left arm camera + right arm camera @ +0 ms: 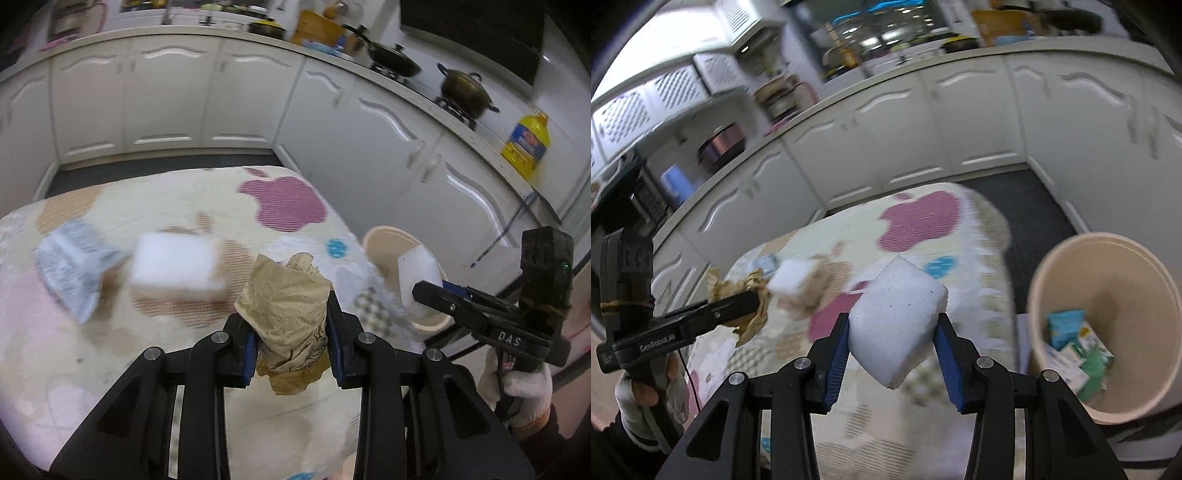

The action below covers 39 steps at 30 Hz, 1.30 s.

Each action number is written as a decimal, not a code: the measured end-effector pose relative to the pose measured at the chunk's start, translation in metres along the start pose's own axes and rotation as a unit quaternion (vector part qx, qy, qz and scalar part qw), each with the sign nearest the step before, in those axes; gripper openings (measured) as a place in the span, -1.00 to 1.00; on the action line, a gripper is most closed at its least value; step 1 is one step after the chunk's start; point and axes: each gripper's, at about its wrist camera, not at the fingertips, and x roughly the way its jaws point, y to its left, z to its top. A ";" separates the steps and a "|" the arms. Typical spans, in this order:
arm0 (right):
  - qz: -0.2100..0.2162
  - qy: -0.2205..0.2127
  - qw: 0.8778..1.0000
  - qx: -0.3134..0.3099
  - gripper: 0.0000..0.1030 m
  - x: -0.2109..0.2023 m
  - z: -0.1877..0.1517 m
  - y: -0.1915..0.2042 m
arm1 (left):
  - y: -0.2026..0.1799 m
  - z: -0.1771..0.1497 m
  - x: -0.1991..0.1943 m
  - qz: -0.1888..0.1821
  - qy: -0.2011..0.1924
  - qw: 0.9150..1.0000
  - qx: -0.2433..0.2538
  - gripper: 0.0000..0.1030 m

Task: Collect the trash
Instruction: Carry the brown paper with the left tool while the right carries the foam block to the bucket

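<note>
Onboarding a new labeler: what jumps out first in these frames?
Both claws are loaded: the left claw is shut on a crumpled brown paper and the right claw grips a white foam block, both above the fruit-print tablecloth. A beige trash bin stands beside the table at the right, with packets already inside. Another white block and a printed wrapper lie on the cloth.
</note>
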 end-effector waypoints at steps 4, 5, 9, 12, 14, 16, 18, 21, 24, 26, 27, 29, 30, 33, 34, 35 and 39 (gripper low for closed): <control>-0.022 -0.011 0.999 0.025 -0.16 -0.015 -0.002 -0.032 | -0.027 0.008 0.015 -0.013 0.006 1.000 0.019 -0.45; -0.027 -0.013 0.999 0.029 -0.16 -0.018 -0.003 -0.039 | -0.033 0.010 0.018 -0.016 0.007 1.000 0.023 -0.45; -0.047 -0.023 0.997 0.054 -0.16 -0.031 -0.007 -0.072 | -0.053 0.016 0.035 -0.027 0.017 0.999 0.038 -0.45; -0.054 -0.026 0.996 0.073 -0.16 -0.036 -0.008 -0.088 | -0.068 0.019 0.049 -0.038 0.026 0.998 0.048 -0.45; -0.061 -0.027 0.994 0.082 -0.16 -0.038 -0.009 -0.099 | -0.076 0.021 0.055 -0.042 0.028 0.997 0.052 -0.45; -0.065 -0.029 0.994 0.088 -0.16 -0.042 -0.010 -0.107 | -0.083 0.025 0.061 -0.048 0.030 0.997 0.055 -0.45; -0.070 -0.031 0.993 0.093 -0.16 -0.046 -0.011 -0.112 | -0.088 0.028 0.067 -0.053 0.031 0.997 0.056 -0.45; -0.078 -0.034 0.992 0.095 -0.16 -0.050 -0.011 -0.119 | -0.096 0.031 0.074 -0.060 0.034 0.996 0.058 -0.45; -0.082 -0.034 0.991 0.099 -0.16 -0.052 -0.011 -0.126 | -0.101 0.032 0.080 -0.065 0.038 0.995 0.061 -0.45; -0.083 -0.033 0.991 0.101 -0.16 -0.052 -0.012 -0.130 | -0.105 0.033 0.083 -0.065 0.040 0.995 0.063 -0.45; -0.083 -0.032 0.991 0.102 -0.16 -0.051 -0.012 -0.131 | -0.106 0.034 0.086 -0.066 0.041 0.995 0.063 -0.45; -0.083 -0.030 0.991 0.105 -0.16 -0.049 -0.012 -0.135 | -0.108 0.036 0.089 -0.066 0.043 0.995 0.064 -0.45; -0.083 -0.029 0.990 0.106 -0.16 -0.048 -0.011 -0.138 | -0.110 0.037 0.092 -0.066 0.044 0.995 0.065 -0.45; -0.082 -0.027 0.990 0.112 -0.15 -0.045 -0.010 -0.146 | -0.115 0.042 0.100 -0.067 0.048 0.994 0.066 -0.45; -0.081 -0.026 0.990 0.114 -0.15 -0.044 -0.010 -0.149 | -0.117 0.043 0.103 -0.067 0.049 0.994 0.067 -0.45; -0.081 -0.026 0.990 0.116 -0.15 -0.043 -0.010 -0.150 | -0.119 0.044 0.105 -0.067 0.050 0.994 0.067 -0.45; -0.083 -0.025 0.989 0.122 -0.15 -0.038 -0.008 -0.161 | -0.128 0.049 0.118 -0.073 0.056 0.993 0.070 -0.45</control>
